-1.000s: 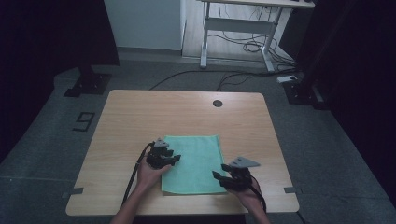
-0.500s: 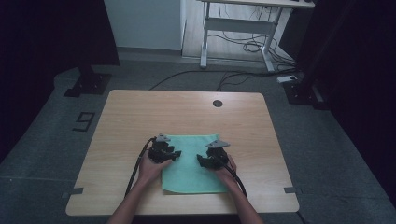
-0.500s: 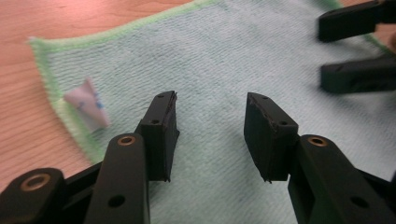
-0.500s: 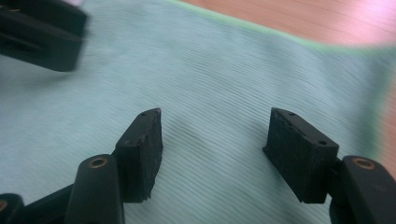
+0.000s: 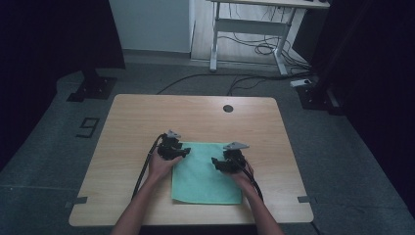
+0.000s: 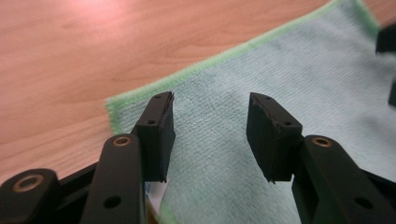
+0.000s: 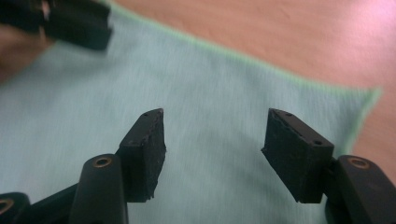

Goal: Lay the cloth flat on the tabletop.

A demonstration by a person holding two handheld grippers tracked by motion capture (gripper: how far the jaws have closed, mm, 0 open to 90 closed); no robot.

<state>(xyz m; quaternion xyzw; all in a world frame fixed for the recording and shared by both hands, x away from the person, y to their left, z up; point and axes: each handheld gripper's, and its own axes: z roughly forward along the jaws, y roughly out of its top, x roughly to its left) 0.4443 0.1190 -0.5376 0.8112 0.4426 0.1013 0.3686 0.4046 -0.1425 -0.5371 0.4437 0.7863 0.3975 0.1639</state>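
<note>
1. A green cloth [image 5: 206, 172] lies flat on the wooden counter [image 5: 132, 117], near its front edge.
2. The left gripper [image 5: 182, 152] hovers at the cloth's far left corner; its fingers [image 6: 159, 133] have just opened wider, pinching nothing.
3. The right gripper [image 5: 215, 161] hangs over the cloth's right side, fingers [image 7: 144, 144] spread after closing slightly, empty.

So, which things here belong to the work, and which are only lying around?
Belong to the work:
- green cloth
- left gripper, fingers open
- right gripper, fingers open

Only lying around:
- metal desk frame
- floor cables
- black stand base
</note>
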